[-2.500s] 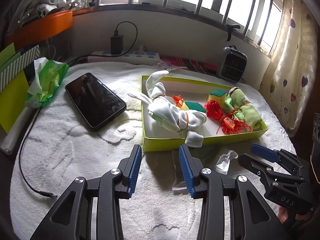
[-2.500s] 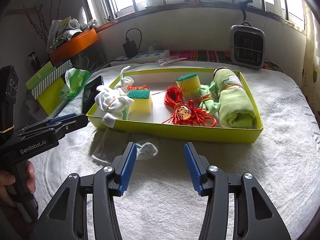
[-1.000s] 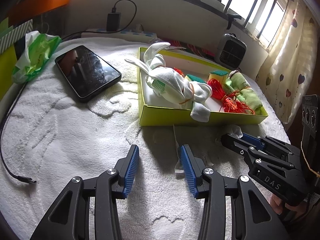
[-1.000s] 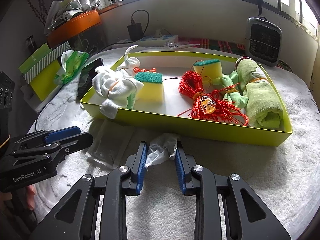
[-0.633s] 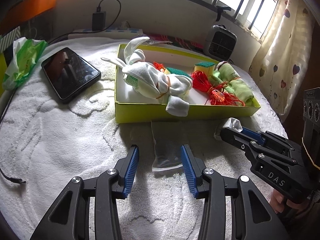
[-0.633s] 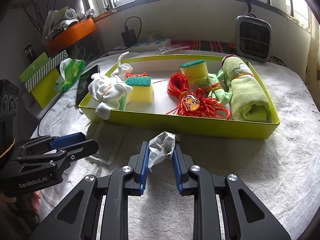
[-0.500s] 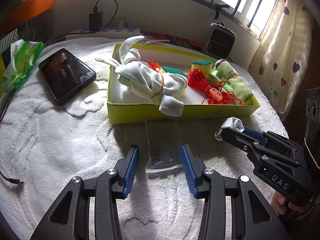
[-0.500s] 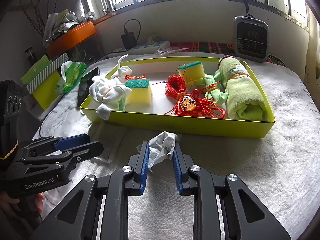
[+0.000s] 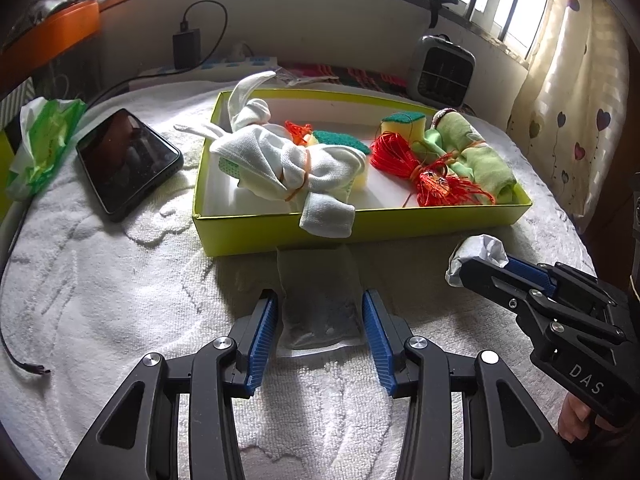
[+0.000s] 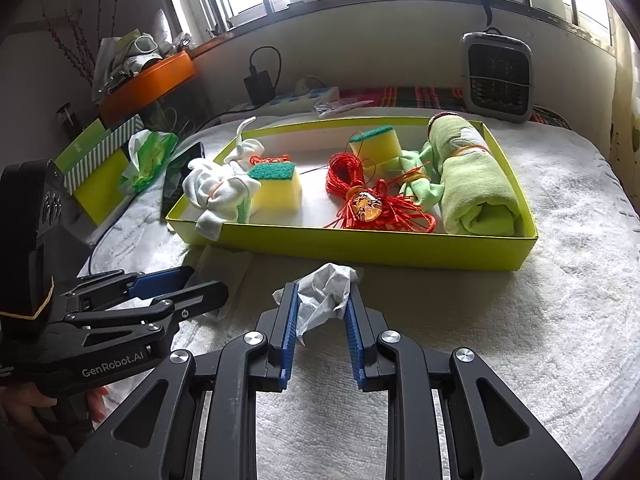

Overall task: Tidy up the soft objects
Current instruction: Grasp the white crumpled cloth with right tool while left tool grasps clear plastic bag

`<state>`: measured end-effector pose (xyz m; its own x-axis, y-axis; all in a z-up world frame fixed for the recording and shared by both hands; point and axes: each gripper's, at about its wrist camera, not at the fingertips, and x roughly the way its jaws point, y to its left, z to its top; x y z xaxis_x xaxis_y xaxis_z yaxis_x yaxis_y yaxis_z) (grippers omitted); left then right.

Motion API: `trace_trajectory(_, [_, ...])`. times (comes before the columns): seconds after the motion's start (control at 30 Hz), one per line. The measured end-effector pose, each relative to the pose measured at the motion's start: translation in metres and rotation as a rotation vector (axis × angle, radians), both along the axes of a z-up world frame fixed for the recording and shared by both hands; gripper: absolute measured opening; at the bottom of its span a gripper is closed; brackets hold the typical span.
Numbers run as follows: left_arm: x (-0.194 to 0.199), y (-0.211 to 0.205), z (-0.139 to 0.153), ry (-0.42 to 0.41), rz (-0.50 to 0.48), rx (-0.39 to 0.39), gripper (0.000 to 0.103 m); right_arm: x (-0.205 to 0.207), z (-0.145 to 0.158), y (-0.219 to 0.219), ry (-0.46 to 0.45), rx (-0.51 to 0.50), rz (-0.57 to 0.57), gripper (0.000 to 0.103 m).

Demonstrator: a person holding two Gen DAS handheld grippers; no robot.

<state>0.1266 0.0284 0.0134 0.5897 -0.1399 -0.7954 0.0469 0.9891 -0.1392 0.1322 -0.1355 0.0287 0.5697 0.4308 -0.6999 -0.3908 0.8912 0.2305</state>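
- Clamping a crumpled white tissue wad between its blue ribbed pads, the right gripper hangs just above the white terry towel surface, in front of the near wall of the shallow lime-green cardboard box.
- The wad is irregular, greyish-white and creased; most of it bulges past the fingertips toward the box, and a thin tail hangs down between the pads.
- From the left wrist view the same wad shows as a rounded lump at the tip of the right gripper, off the box's near right corner.
- The left gripper stands wide apart, its pads on either side of a flat clear plastic sleeve without visibly touching it.
- The sleeve lies flat on the towel, its long axis running from the gripper toward the box, far end at the box wall, near edge sealed and rounded.
- Inside the box lie a knotted white cloth bundle with one flap drooping over the near wall, two yellow sponges with green scouring tops, a red tasselled cord ornament and a rolled light-green towel with its long axis running front to back.
- A black smartphone lies on the towel left of the box.
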Motion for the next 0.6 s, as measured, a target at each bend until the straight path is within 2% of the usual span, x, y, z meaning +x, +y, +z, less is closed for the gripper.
trace_trajectory(0.37, [0.0005, -0.0095, -0.002, -0.014, 0.0, 0.077, 0.042, 0.0002, -0.0015, -0.0032, 0.006, 0.008, -0.003, 0.024])
trace_trajectory(0.6, [-0.0007, -0.0084, -0.0023, -0.022, 0.004, 0.076, 0.041, 0.0008, -0.0031, -0.0027, 0.011, 0.007, -0.001, 0.024])
